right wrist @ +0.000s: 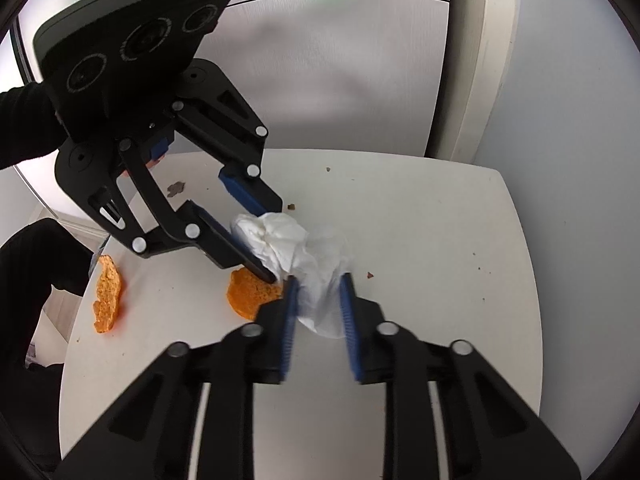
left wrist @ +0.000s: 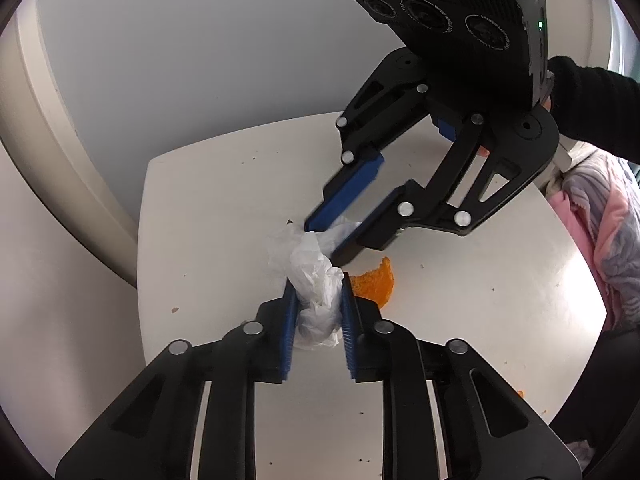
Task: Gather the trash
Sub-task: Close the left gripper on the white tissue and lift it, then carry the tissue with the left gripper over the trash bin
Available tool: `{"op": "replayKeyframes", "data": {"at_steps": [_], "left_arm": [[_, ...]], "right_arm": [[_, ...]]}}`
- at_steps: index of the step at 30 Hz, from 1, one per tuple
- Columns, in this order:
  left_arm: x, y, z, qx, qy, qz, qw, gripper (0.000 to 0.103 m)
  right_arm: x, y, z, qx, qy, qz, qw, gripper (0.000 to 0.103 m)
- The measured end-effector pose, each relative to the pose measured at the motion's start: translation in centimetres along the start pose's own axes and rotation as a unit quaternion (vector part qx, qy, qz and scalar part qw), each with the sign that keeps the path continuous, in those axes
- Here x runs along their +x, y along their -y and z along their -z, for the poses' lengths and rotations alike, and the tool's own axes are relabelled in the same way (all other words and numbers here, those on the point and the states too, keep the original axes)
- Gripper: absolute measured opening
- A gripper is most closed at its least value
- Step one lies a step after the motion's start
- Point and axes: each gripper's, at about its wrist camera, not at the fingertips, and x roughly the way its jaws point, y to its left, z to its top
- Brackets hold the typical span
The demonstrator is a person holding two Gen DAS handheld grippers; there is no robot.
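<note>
Pale grey walls and a cream door frame stand behind a white square table (left wrist: pixel 224 208) speckled with dark crumbs. At the middle of both views lies a crumpled white plastic bag (left wrist: pixel 316 280), and both grippers clamp it from opposite ends. In the left wrist view, the left gripper (left wrist: pixel 318 312) rises from the bottom edge, its blue ribbed pads nearly closed and pressing the bag's near end. The right gripper (left wrist: pixel 326 238) reaches down from the upper right, its jaws pinching the far end. In the right wrist view the roles swap: the right gripper's blue pads squeeze the bag at lower centre. One orange peel piece (right wrist: pixel 250 290) lies touching the bag's left edge; another orange peel strip (right wrist: pixel 107 298) sits well apart at the table's left rim. A black sleeve (left wrist: pixel 592 108) shows at the right edge.
</note>
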Motion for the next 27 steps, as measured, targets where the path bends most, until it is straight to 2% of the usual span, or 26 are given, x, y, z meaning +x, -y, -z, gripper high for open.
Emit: {"op": "replayKeyframes", "data": {"at_steps": [3,12,19,20,27], "left_arm": [[-0.1,0.3,0.0,-0.002,0.001,-0.003,1.0000,0.014],[-2.2,2.0,-0.4,-0.007,0.013,-0.009,0.9999,0.014],[-5.4,4.0,-1.1,-0.004,0.029,-0.024,0.9993,0.014],[-6.1,3.0,-0.9,-0.006,0.031,-0.024,0.9992,0.014],[-10.3,4.8,-0.6,-0.001,0.039,-0.049,0.9981,0.014]], "right_arm": [[-0.1,-0.6,0.1,0.001,0.001,0.000,1.000,0.009],[-2.3,-2.1,0.6,0.010,0.013,0.002,1.000,0.008],[-5.6,-3.5,0.3,0.011,0.033,0.013,0.999,0.008],[-6.0,-3.7,0.2,0.012,0.037,0.013,0.999,0.008],[-7.6,-6.0,-1.8,-0.005,0.049,0.020,0.999,0.008]]}}
